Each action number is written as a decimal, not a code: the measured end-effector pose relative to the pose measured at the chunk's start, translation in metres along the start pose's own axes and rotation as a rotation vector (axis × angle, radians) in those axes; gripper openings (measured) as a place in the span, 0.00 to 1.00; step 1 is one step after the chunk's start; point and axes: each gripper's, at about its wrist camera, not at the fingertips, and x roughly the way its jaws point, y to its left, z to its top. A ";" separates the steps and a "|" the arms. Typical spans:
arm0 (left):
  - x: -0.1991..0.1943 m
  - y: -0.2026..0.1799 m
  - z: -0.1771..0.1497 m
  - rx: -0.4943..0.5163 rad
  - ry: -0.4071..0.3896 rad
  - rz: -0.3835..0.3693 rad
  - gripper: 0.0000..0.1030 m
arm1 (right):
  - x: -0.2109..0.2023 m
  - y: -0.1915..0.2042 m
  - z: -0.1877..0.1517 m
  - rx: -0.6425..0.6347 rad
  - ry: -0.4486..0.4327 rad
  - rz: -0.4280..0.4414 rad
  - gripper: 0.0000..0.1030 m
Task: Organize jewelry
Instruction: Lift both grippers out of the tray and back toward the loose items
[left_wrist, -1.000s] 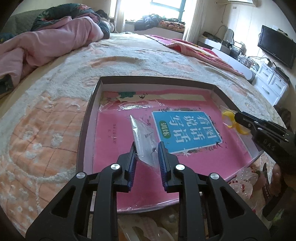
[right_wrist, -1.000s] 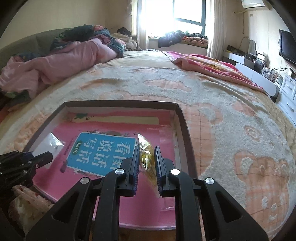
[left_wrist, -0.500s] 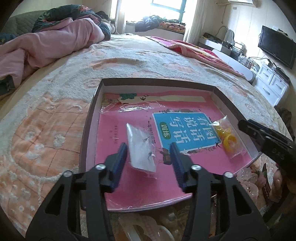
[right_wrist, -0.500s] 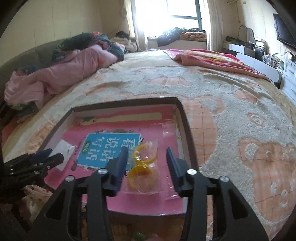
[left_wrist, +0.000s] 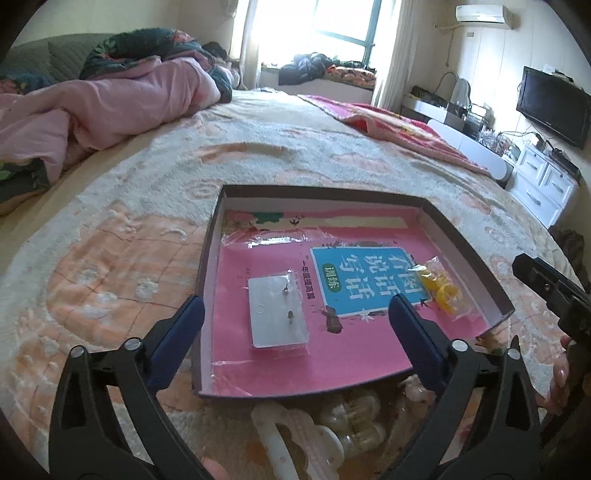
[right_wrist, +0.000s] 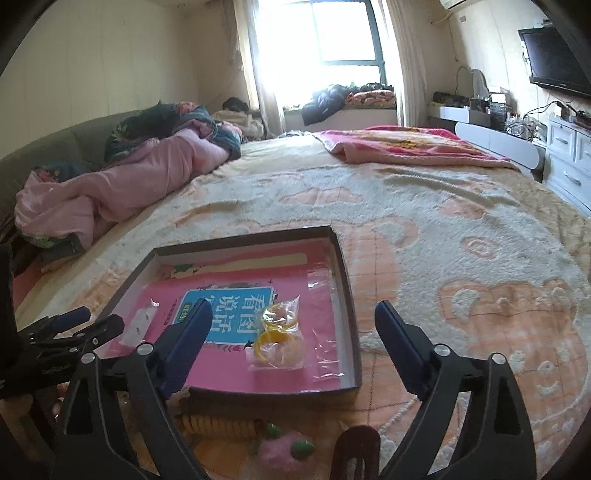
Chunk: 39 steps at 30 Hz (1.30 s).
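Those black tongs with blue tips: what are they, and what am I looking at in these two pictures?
They are hand-held grabbers, one in each of a person's hands, each with a camera looking along its fingers. One picture is from the left tongs, the other from the right tongs. Both are opening and hold nothing. On the bed sits a shallow box with a pink book inside. On the book lie an earring card in a clear bag and a bag of yellow rings.

Both tools released bags: earring bag (left_wrist: 277, 312) and yellow-ring bag (right_wrist: 277, 341) now flat in box (jaws opening).
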 end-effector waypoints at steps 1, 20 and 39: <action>-0.003 -0.001 0.000 0.006 -0.007 0.004 0.89 | -0.002 0.000 0.000 0.000 -0.004 0.000 0.86; -0.072 0.002 -0.018 -0.015 -0.132 0.047 0.89 | -0.060 0.021 -0.027 -0.121 -0.075 0.016 0.90; -0.093 0.008 -0.052 0.001 -0.106 0.047 0.89 | -0.084 0.023 -0.066 -0.158 -0.020 0.024 0.91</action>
